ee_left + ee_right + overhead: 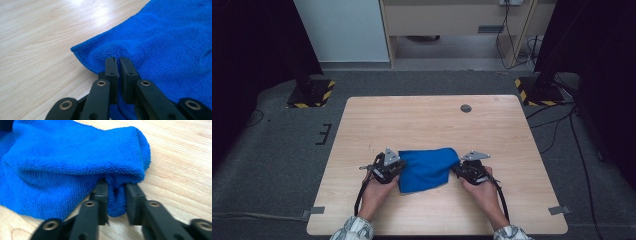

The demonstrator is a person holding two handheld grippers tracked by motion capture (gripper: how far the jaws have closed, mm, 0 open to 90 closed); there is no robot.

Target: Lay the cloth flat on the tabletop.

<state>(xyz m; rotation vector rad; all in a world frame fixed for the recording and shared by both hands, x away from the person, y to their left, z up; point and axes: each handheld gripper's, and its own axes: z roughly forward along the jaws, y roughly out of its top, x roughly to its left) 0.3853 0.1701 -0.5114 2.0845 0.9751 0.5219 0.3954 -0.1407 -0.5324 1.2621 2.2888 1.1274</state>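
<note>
On the near half of the worktop (432, 120), a blue cloth (428, 167) is being held stretched between the two grippers, with its long axis running across the worktop from the person's left to right. It is lying slightly bunched, its far edge raised a little toward the right end and its near edge sagging toward the person.

At the cloth's left end, the left gripper (388, 167) is being kept closed on the fabric: in the left gripper view its jaws are standing almost together, with a ridge of the blue cloth (160, 45) being pinched just inside the corner, and the rest of the cloth is spreading away ahead and to the right of that gripper.

At the right end, the right gripper (468, 169) is being pressed onto a rolled fold: in the right gripper view a thick tuck of the blue cloth (75, 160) is being squeezed between the jaws, which are standing a little apart because of the bulk. The cloth is extending from it to the left in that view.

Both hands are being placed equally near, one at each end, so the coming move is judged to turn on that left-to-right axis: the ends would have to be lifted or drawn apart together, along the same line, if the cloth is to be opened out evenly.
</note>
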